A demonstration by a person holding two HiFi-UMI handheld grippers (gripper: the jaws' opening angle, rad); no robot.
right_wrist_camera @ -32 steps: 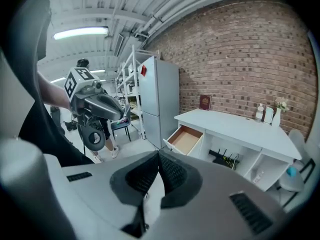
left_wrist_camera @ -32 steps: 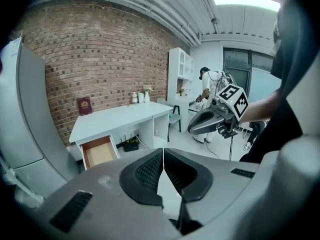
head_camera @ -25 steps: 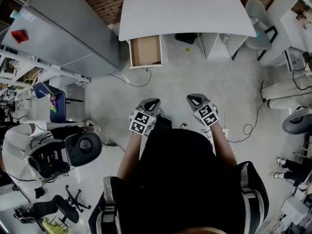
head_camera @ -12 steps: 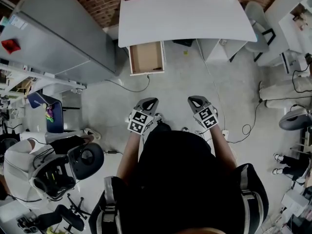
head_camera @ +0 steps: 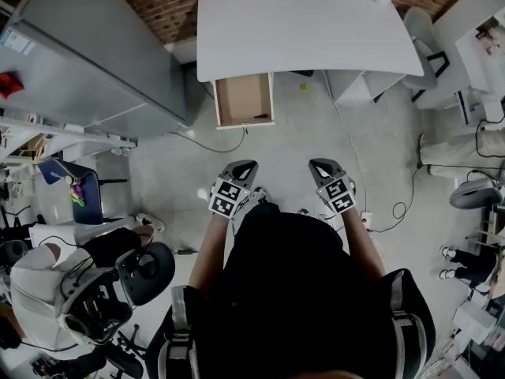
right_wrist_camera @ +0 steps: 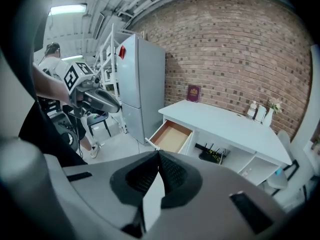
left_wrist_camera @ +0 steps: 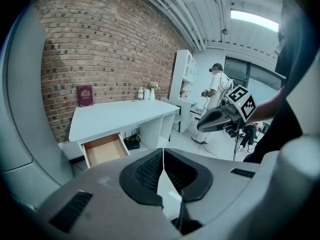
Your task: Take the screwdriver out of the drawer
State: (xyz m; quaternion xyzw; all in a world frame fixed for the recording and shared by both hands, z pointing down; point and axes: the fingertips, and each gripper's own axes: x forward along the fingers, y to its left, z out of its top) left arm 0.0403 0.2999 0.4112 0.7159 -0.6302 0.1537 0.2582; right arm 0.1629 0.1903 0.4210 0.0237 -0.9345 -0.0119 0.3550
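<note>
Jaws of left tool (head_camera: 241, 167) and right tool (head_camera: 323, 166) sit pressed together, gripping nothing, far from the drawer (head_camera: 245, 99).

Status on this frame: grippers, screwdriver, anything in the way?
Left gripper and right gripper shut, empty, well short of the desk. Drawer open; small dark item at its front, likely the screwdriver. Cable on floor by drawer.
</note>
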